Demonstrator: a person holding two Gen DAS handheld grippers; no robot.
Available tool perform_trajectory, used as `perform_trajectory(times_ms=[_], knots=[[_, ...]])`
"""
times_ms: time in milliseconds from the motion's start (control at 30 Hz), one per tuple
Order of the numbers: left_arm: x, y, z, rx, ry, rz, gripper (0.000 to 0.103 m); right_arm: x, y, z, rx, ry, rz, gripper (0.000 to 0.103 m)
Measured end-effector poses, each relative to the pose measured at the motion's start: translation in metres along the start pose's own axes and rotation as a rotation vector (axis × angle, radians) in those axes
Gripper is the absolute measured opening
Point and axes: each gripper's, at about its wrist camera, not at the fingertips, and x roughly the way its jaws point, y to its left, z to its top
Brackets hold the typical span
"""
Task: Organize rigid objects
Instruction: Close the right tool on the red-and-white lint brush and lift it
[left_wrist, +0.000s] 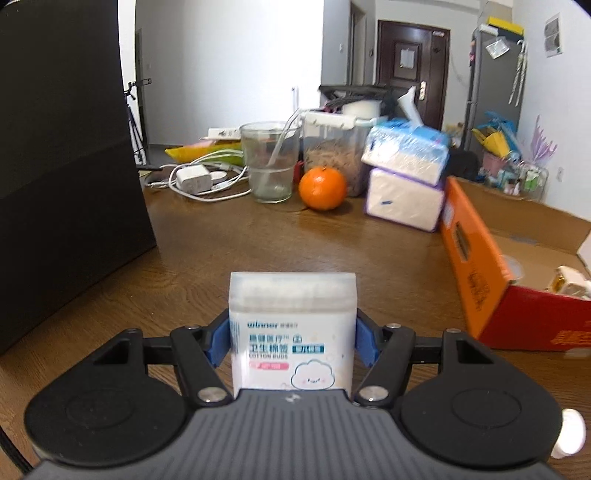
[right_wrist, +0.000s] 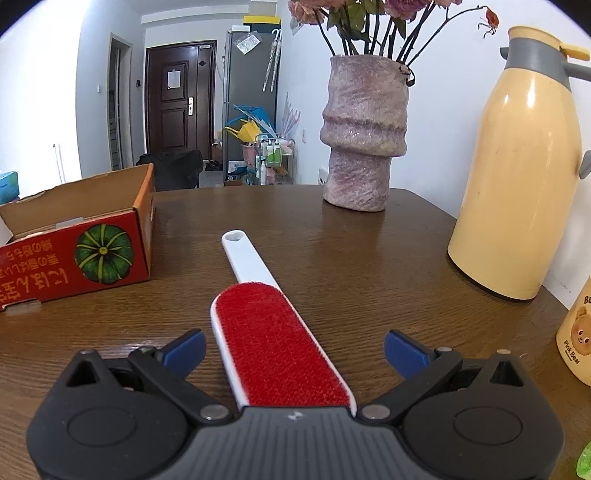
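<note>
An open carton (left_wrist: 480, 273) printed with a green pumpkin sits on the wooden table (left_wrist: 295, 243), holding a few small whitish items that are hard to make out. The left gripper (left_wrist: 291, 341) clamps its blue pads on both sides of a cotton-bud box (left_wrist: 293, 332), left of the carton. The right gripper (right_wrist: 295, 352) stands wide open around a red lint brush (right_wrist: 273, 343) lying flat, touching neither pad.
</note>
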Motion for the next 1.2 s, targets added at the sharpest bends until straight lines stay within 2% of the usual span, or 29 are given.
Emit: perform_trajectory(times_ms=[667, 867, 933, 1000, 1033, 1067, 1200], knots=[[-0.072, -0.057, -0.021, 0.064, -0.094, -0.196, 0.066, 0.015, -0.008, 0.004, 0.032, 0.032, 0.055, 0.101], [-0.084, -0.076, -0.031, 0.085, -0.091, -0.238, 0.066, 0.018, -0.008, 0.003, 0.042, 0.056, 0.093, 0.089], [-0.085, -0.081, -0.034, 0.092, -0.087, -0.248, 0.066, 0.019, -0.008, 0.002, 0.043, 0.067, 0.106, 0.079], [-0.087, -0.087, -0.037, 0.103, -0.084, -0.257, 0.066, 0.017, -0.006, 0.002, 0.033, 0.059, 0.116, 0.063], [-0.088, -0.089, -0.038, 0.106, -0.084, -0.261, 0.066, 0.016, -0.005, 0.001, 0.026, 0.055, 0.122, 0.058], [-0.089, -0.091, -0.039, 0.11, -0.083, -0.263, 0.066, 0.015, -0.004, 0.001, 0.019, 0.051, 0.127, 0.055], [-0.09, -0.095, -0.042, 0.119, -0.084, -0.27, 0.066, 0.012, -0.002, 0.0, 0.011, 0.047, 0.128, 0.055]])
